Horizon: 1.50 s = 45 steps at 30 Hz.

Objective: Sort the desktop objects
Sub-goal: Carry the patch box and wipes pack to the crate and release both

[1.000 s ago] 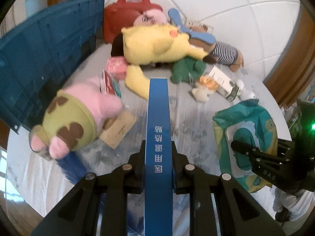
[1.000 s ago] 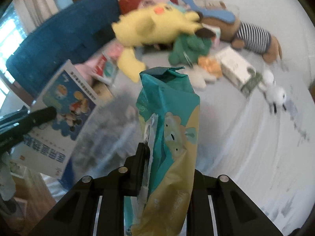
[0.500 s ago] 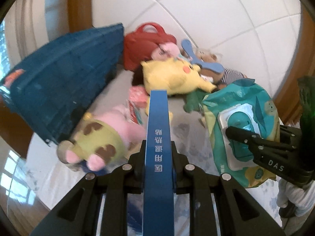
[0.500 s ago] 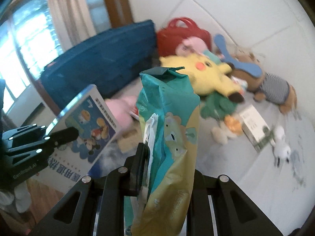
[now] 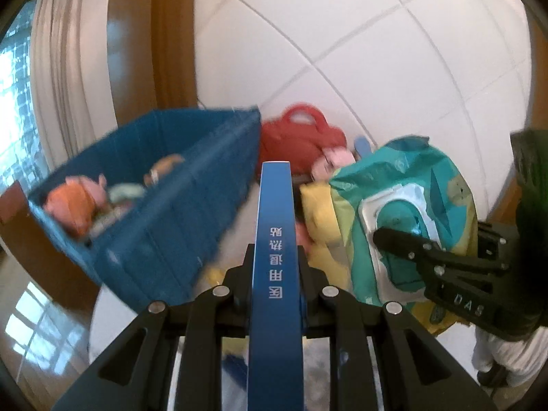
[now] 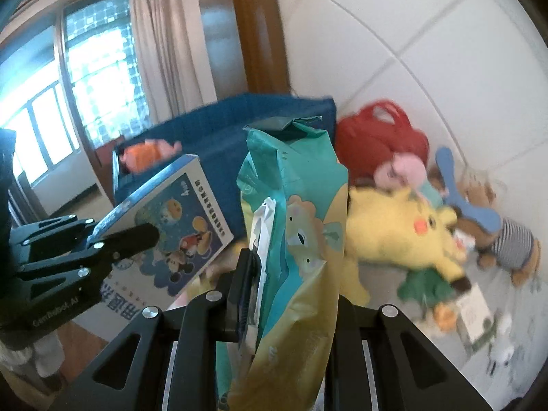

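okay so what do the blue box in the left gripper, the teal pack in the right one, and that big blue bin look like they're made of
Blue box: looks like glossy printed cardboard, with crisp flat faces and a sheen along its edge.
Teal pack: soft plastic film, crinkled and glossy, with a flap label on its face; probably wet wipes.
Blue bin: seemingly rigid moulded plastic, its walls ribbed and matte, though motion blur softens them.

- Your blue box (image 5: 276, 274): white spine characters "医用退热贴".
- Your right gripper (image 5: 404, 243): "DAS".
- Your left gripper (image 6: 137, 236): partly legible "GenRobot.AI".
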Each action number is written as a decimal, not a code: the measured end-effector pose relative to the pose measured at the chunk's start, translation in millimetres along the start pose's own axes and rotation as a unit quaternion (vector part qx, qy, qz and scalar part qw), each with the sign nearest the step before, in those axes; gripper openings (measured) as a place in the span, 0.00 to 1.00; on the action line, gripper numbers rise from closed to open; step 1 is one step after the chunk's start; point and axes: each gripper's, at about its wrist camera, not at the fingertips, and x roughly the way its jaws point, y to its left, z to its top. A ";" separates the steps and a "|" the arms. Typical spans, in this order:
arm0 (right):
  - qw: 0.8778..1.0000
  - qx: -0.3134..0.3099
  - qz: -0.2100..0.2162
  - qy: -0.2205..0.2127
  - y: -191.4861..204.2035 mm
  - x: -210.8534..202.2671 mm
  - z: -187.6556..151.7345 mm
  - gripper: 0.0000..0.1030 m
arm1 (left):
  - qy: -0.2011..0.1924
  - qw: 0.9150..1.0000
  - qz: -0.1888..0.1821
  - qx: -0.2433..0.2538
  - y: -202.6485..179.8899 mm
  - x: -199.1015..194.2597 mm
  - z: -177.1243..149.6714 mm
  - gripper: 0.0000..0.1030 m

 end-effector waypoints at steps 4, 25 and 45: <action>0.999 -0.009 -0.004 -0.036 34.8 17.9 53.5 0.19 | -0.047 0.999 0.018 0.011 50.4 -8.2 50.9 0.18; 0.999 -0.018 0.017 0.040 175.6 270.7 164.3 0.20 | 0.042 0.998 0.042 -0.021 282.6 139.3 81.5 0.18; 0.999 -0.001 -0.052 0.016 160.8 243.8 148.0 1.00 | 0.044 0.997 0.061 -0.034 278.8 115.8 55.6 0.71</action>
